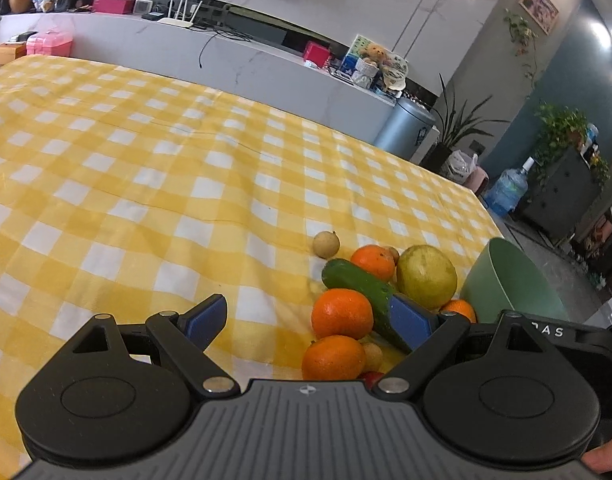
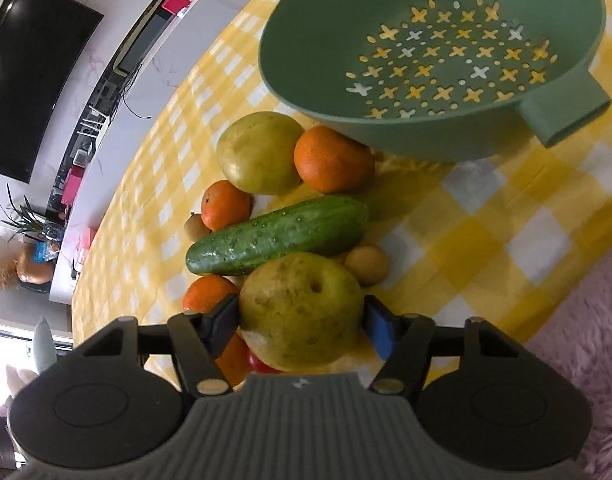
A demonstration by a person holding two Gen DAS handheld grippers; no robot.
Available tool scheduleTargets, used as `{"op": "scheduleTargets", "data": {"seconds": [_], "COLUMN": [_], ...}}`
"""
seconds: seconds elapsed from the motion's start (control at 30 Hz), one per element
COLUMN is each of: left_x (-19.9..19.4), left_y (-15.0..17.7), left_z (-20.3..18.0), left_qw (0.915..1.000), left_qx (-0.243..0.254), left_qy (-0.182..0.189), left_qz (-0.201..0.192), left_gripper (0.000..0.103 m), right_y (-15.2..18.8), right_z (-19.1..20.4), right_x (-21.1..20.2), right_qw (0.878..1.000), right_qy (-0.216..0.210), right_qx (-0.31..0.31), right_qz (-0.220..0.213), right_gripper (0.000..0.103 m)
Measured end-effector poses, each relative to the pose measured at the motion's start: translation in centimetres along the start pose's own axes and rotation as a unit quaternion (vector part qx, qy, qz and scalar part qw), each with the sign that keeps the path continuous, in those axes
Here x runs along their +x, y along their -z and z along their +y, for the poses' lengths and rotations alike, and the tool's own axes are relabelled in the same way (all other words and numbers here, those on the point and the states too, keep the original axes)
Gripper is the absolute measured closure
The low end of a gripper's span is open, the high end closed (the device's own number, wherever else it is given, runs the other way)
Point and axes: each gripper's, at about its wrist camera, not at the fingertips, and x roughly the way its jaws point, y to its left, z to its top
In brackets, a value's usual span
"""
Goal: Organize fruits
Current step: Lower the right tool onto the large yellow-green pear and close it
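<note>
A pile of fruit lies on the yellow checked tablecloth (image 1: 146, 184). My right gripper (image 2: 300, 322) is shut on a yellow-green pear (image 2: 302, 312), with a blue pad against each side. Just beyond it lie a cucumber (image 2: 278, 236), a second pear (image 2: 260, 152), several oranges (image 2: 331, 160) and small brown longans (image 2: 366, 264). The green colander (image 2: 298, 60) stands empty behind the pile. My left gripper (image 1: 307, 308) hangs open over the cloth, left of the cucumber (image 1: 357, 284), with an orange (image 1: 341, 314) near its right finger. The colander (image 1: 509, 280) shows at the right.
A red fruit (image 2: 262, 364) peeks out under the held pear. A pink fluffy surface (image 2: 585, 320) borders the table on the right. Bare cloth stretches left of the pile. A white counter (image 1: 266, 64) with clutter runs behind the table's far edge.
</note>
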Motion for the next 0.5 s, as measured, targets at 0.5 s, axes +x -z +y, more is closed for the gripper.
{"op": "scheduleTargets", "data": {"seconds": [0.5], "left_x": [0.1], "left_y": [0.2], "left_z": [-0.3], "left_qw": [0.9997], "left_qx": [0.016], "left_qy": [-0.018], "left_qz": [0.002], "left_gripper": [0.000], "right_y": [2.9], "right_z": [3.2], "right_x": [-5.4], "right_qw": [0.947], "right_qy": [0.151], "right_qx": [-0.282], "right_qz": [-0.028], "right_gripper": [0.040]}}
